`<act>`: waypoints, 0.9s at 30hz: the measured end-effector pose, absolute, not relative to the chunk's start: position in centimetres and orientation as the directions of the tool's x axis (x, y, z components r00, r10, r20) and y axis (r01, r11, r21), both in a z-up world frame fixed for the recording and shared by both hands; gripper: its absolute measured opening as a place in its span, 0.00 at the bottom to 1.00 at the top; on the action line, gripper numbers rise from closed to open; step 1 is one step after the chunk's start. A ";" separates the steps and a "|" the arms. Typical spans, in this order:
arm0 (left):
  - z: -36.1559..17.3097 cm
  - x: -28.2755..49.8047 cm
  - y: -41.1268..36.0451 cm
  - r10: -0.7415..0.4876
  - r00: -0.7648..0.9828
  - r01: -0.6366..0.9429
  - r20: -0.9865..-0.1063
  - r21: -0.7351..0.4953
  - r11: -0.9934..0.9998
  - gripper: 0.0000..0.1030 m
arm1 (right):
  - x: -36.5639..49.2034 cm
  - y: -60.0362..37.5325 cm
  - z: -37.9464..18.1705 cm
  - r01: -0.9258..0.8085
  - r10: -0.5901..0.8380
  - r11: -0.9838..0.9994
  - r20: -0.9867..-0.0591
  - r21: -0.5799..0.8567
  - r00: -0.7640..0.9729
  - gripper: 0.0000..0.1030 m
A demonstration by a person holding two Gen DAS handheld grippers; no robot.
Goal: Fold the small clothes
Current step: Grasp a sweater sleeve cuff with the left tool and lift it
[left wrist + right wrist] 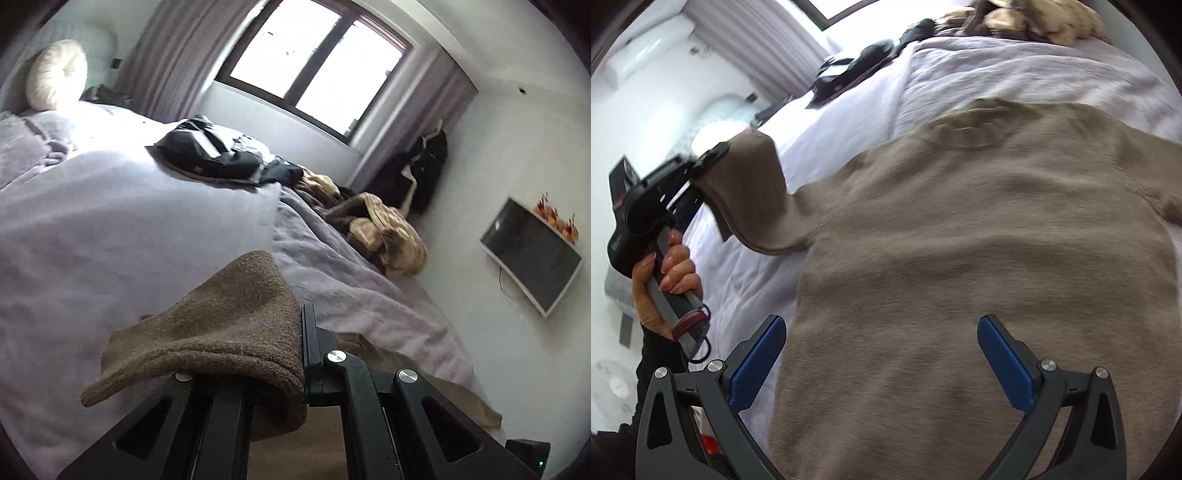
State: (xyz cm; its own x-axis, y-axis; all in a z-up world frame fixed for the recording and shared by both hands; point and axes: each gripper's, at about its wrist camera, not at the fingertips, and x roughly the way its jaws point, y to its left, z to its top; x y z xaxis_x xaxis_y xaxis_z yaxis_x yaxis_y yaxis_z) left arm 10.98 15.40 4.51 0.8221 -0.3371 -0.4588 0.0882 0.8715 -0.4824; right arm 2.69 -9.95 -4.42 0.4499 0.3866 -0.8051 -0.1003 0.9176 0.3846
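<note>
A brown knit sweater lies spread on the pale lilac bed cover. Its left sleeve is lifted off the bed, with my left gripper shut on the cuff, a hand on the handle. In the left wrist view the brown sleeve cuff drapes over my left gripper, which is shut on it. My right gripper hangs open above the sweater's lower part, blue pads wide apart, nothing between them.
Dark clothes and tan garments are piled further along the bed. A round cream cushion leans at the head end. A window, curtains and a wall screen lie beyond.
</note>
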 end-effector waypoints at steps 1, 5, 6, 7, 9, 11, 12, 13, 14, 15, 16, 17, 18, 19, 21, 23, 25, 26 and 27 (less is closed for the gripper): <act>4.4 12.2 12.8 -0.365 0.799 0.119 -0.478 -0.468 0.875 0.06 | 2.6 -11.1 -4.4 -0.079 0.381 0.917 -0.800 0.391 0.463 1.00; 1.8 16.2 3.1 -0.401 0.704 0.203 -0.586 -0.375 0.904 0.06 | 1.9 -15.7 -4.4 0.001 0.360 0.910 -0.788 0.416 0.500 1.00; 0.9 16.7 1.3 -0.391 0.682 0.211 -0.618 -0.346 0.914 0.06 | 1.6 -16.8 -4.5 0.024 0.353 0.906 -0.787 0.422 0.506 1.00; -0.4 17.5 -0.8 -0.376 0.650 0.218 -0.660 -0.313 0.925 0.06 | 1.4 -18.0 -4.7 0.051 0.346 0.901 -0.786 0.430 0.512 1.00; -2.9 18.0 -3.4 -0.342 0.603 0.220 -0.721 -0.262 0.940 0.06 | 1.0 -20.0 -5.2 0.098 0.328 0.895 -0.789 0.436 0.519 1.00; -5.1 18.5 -5.4 -0.288 0.573 0.212 -0.767 -0.200 0.957 0.06 | 0.8 -21.4 -5.6 0.129 0.318 0.888 -0.792 0.441 0.521 1.00; -5.9 18.3 -5.7 -0.272 0.558 0.207 -0.784 -0.186 0.961 0.06 | 0.7 -22.1 -5.8 0.143 0.312 0.886 -0.795 0.441 0.521 1.00; -6.7 18.2 -5.8 -0.266 0.542 0.199 -0.797 -0.186 0.962 0.06 | 0.7 -22.6 -6.0 0.157 0.304 0.885 -0.798 0.439 0.519 1.00; -7.1 18.2 -5.7 -0.274 0.530 0.194 -0.802 -0.200 0.960 0.06 | 0.8 -23.0 -6.1 0.166 0.300 0.883 -0.801 0.438 0.519 1.00; -7.4 18.1 -5.5 -0.286 0.521 0.188 -0.804 -0.219 0.957 0.06 | 0.9 -23.3 -6.3 0.173 0.297 0.882 -0.802 0.438 0.518 1.00; -7.4 17.9 -5.1 -0.298 0.512 0.184 -0.806 -0.236 0.954 0.13 | 1.2 -23.3 -6.3 0.178 0.293 0.882 -0.804 0.436 0.517 1.00; -7.2 17.6 -4.7 -0.305 0.511 0.183 -0.804 -0.244 0.952 0.24 | 1.3 -23.7 -6.4 0.177 0.290 0.884 -0.805 0.432 0.517 1.00; -6.8 17.3 -4.3 -0.312 0.518 0.186 -0.796 -0.251 0.950 0.58 | 1.7 -23.4 -6.3 0.173 0.281 0.891 -0.810 0.419 0.515 1.00; -5.9 16.5 -3.7 -0.311 0.553 0.188 -0.773 -0.248 0.950 0.81 | 2.2 -23.3 -6.2 0.167 0.269 0.900 -0.815 0.402 0.513 1.00; -4.2 15.6 -3.0 -0.325 0.610 0.224 -0.723 -0.237 0.945 0.81 | 3.1 -22.9 -6.0 0.144 0.253 0.917 -0.823 0.371 0.509 1.00; -2.8 15.0 -2.1 -0.335 0.616 0.254 -0.713 -0.223 0.941 0.82 | 4.0 -22.0 -5.7 0.112 0.236 0.936 -0.831 0.334 0.503 1.00; -1.3 14.3 0.2 -0.304 0.656 0.234 -0.691 -0.197 0.952 0.82 | 5.4 -20.4 -5.1 0.049 0.206 0.963 -0.841 0.265 0.500 1.00; -1.0 14.3 1.3 -0.289 0.668 0.218 -0.686 -0.191 0.957 0.82 | 6.1 -19.3 -4.7 0.008 0.184 0.976 -0.844 0.218 0.505 1.00; -0.6 14.4 2.9 -0.266 0.679 0.190 -0.684 -0.186 0.964 0.82 | 6.8 -18.0 -4.3 -0.042 0.160 0.986 -0.844 0.161 0.512 1.00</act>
State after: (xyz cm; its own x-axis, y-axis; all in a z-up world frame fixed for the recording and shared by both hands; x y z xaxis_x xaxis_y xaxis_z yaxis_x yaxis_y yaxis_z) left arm 14.39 2.94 -0.64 0.6791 -0.2657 -0.6842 0.1896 0.9640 -0.1862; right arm 6.78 -18.05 -4.29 0.5124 0.1601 -0.8437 -0.0424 0.9860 0.1614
